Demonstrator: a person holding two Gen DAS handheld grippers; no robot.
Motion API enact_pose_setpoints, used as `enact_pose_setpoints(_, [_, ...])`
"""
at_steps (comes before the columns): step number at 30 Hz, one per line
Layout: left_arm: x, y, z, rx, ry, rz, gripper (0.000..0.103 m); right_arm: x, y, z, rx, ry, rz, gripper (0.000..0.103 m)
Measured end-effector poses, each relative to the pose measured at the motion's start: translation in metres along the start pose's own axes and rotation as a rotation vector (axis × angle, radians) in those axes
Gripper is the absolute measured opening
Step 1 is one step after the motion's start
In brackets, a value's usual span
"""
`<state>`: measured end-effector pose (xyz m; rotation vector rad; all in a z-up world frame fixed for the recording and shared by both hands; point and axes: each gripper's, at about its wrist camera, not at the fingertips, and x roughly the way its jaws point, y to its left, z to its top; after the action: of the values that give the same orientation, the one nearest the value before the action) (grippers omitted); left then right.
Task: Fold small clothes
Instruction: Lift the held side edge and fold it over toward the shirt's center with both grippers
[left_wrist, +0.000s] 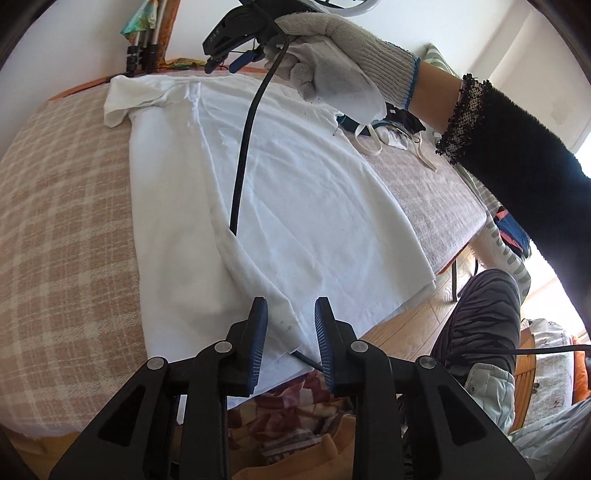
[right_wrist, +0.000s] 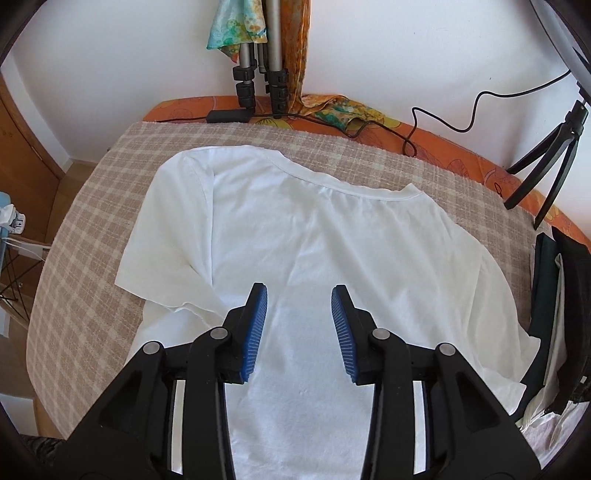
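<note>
A white T-shirt (left_wrist: 280, 177) lies spread on the table's plaid cloth (left_wrist: 66, 192), one long side folded over toward its middle. At the near hem, my left gripper (left_wrist: 291, 332) is open; a ridge of the folded hem sits between its blue pads without being pinched. In the right wrist view the shirt (right_wrist: 314, 240) shows its neckline and a sleeve lying flat on the left. My right gripper (right_wrist: 299, 317) hovers open over the shirt's middle with nothing between its fingers. The left wrist view also shows the right gripper (left_wrist: 225, 64), held in a gloved hand (left_wrist: 332, 62) above the collar end.
Tripod legs (right_wrist: 258, 74) and a black cable (right_wrist: 424, 122) stand at the table's far edge by the wall. Dark folded clothes (right_wrist: 554, 295) lie at the right edge. White straps (left_wrist: 373, 144) rest beyond the shirt. A person's knee (left_wrist: 480, 314) is beside the table's near corner.
</note>
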<state>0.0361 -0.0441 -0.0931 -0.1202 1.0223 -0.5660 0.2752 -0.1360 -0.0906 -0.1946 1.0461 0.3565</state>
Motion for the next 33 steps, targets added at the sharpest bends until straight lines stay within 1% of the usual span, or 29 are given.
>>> enact_pose_setpoints(2, [-0.010,0.008,0.001,-0.024,-0.033,0.003,0.024,-0.018,0.001,0.001,-0.012,-0.044,0.039,0.038])
enact_pose_setpoints(5, [-0.018,0.027,0.004,-0.092,-0.079,0.058,0.024,-0.034,0.019,0.008,-0.057,-0.101,0.100,0.038])
enact_pose_setpoints(7, [-0.013,0.039,0.005,-0.144,-0.062,0.101,0.024,-0.036,0.039,0.015,-0.094,-0.115,0.138,0.038])
enact_pose_setpoints(9, [-0.005,0.049,0.003,-0.183,-0.030,0.123,0.024,-0.031,0.063,0.021,-0.137,-0.120,0.159,0.038])
enact_pose_setpoints(11, [0.003,0.053,-0.001,-0.194,-0.004,0.143,0.024,-0.020,0.087,0.023,-0.173,-0.104,0.176,0.038])
enact_pose_setpoints(13, [0.010,0.053,-0.003,-0.193,0.014,0.141,0.024,-0.005,0.105,0.025,-0.191,-0.079,0.192,0.038])
enact_pose_setpoints(17, [0.014,0.053,-0.004,-0.187,0.020,0.141,0.024,0.030,0.133,0.025,-0.217,-0.029,0.182,0.038])
enact_pose_setpoints(19, [0.016,0.054,-0.002,-0.200,0.019,0.131,0.024,0.047,0.142,0.024,-0.226,0.002,0.180,0.038])
enact_pose_setpoints(22, [0.016,0.059,-0.001,-0.224,0.016,0.108,0.024,0.067,0.154,0.021,-0.253,0.037,0.152,0.038])
enact_pose_setpoints(25, [0.016,0.061,-0.001,-0.225,0.015,0.104,0.024,0.081,0.162,0.015,-0.287,0.071,0.125,0.038])
enact_pose_setpoints(27, [0.016,0.060,-0.002,-0.218,0.015,0.107,0.025,0.088,0.167,0.011,-0.322,0.081,0.094,0.038])
enact_pose_setpoints(30, [0.015,0.061,-0.003,-0.211,0.014,0.108,0.027,0.093,0.170,0.008,-0.361,0.085,0.071,0.038])
enact_pose_setpoints(31, [0.015,0.061,-0.002,-0.207,0.014,0.110,0.028,0.092,0.170,0.008,-0.368,0.081,0.071,0.035])
enact_pose_setpoints(32, [0.015,0.061,-0.002,-0.205,0.014,0.112,0.028,0.092,0.169,0.010,-0.373,0.082,0.069,0.020])
enact_pose_setpoints(33, [0.015,0.060,-0.001,-0.206,0.013,0.113,0.028,0.091,0.167,0.011,-0.372,0.084,0.065,0.009])
